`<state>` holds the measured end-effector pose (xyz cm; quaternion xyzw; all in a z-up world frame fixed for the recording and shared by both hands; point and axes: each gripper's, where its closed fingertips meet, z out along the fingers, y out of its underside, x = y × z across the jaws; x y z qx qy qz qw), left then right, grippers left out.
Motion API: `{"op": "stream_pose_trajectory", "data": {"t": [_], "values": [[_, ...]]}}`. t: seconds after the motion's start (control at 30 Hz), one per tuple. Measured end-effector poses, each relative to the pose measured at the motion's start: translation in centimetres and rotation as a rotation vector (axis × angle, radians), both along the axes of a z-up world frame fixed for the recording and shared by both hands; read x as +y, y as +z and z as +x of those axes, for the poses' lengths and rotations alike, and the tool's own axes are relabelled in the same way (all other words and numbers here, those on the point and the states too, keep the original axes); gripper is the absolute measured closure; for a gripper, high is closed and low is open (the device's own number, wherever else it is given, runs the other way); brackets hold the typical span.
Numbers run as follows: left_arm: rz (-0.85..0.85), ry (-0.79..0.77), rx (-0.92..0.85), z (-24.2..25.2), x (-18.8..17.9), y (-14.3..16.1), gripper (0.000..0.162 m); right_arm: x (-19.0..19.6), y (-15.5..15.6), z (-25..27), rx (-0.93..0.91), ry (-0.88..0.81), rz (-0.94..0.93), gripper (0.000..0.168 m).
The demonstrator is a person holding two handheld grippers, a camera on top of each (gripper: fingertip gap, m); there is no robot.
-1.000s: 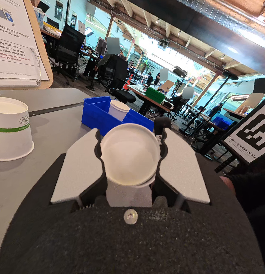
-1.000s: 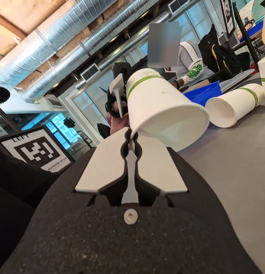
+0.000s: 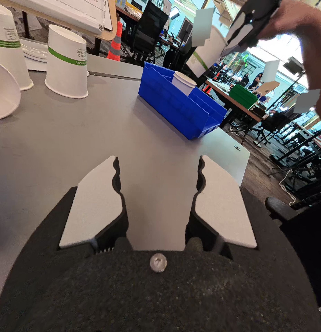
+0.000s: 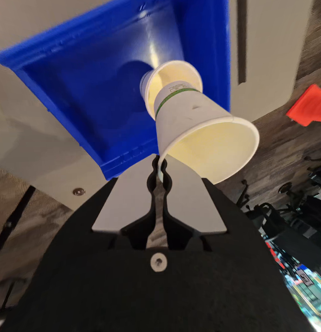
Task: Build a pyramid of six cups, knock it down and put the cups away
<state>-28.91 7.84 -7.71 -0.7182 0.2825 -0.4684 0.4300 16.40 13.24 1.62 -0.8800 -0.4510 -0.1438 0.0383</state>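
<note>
My right tool [image 4: 160, 162] is pinched tight on the rim of a white paper cup [image 4: 195, 125], which hangs mouth toward me with its narrow end pointing down at a second cup [image 4: 171, 80] standing upright in the blue bin [image 4: 80, 75]; I cannot tell whether the two cups touch. My left tool [image 3: 158, 179] is spread wide with nothing between its fingers, low over the bare grey surface [image 3: 84, 136]. Past it, the same bin [image 3: 176, 104] sits near the far edge with its cup [image 3: 184, 84] poking above the wall. Above the bin I see my right tool [image 3: 233, 41] in a hand [image 3: 300, 23], carrying its cup [image 3: 208, 53]. At far left two cups [image 3: 66, 62] [image 3: 8, 46] stand upside down, and another [image 3: 3, 95] lies at the frame edge.
</note>
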Motion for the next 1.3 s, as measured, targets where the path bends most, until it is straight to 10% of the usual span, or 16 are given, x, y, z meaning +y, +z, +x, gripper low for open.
{"op": "stream_pose_trajectory", "data": {"t": [0.53, 0.77, 0.97, 1.13, 1.3], "values": [[0.016, -0.076, 0.070, 2.0, -1.8, -1.2, 0.079, 0.9, -9.7, -1.6, 0.120, -0.027, -0.309, 0.144], [0.015, -0.073, 0.093, 2.0, -1.7, -1.8, 0.079, 2.5, -7.4, -2.1, 0.208, -0.083, -0.043, 0.131], [0.036, 0.053, 0.174, 0.8, 0.1, -2.0, 0.081, -1.9, -1.0, -17.1, 0.977, -0.070, 0.569, 0.122], [0.206, 0.137, 0.437, -0.1, 3.1, 0.2, 0.087, -8.9, -8.9, -30.8, 1.387, -0.053, 0.526, 0.117], [0.506, 0.315, 0.914, -3.4, 12.0, 4.7, 0.092, -11.0, -13.3, -34.6, 1.245, 0.032, 0.507, 0.118]]}}
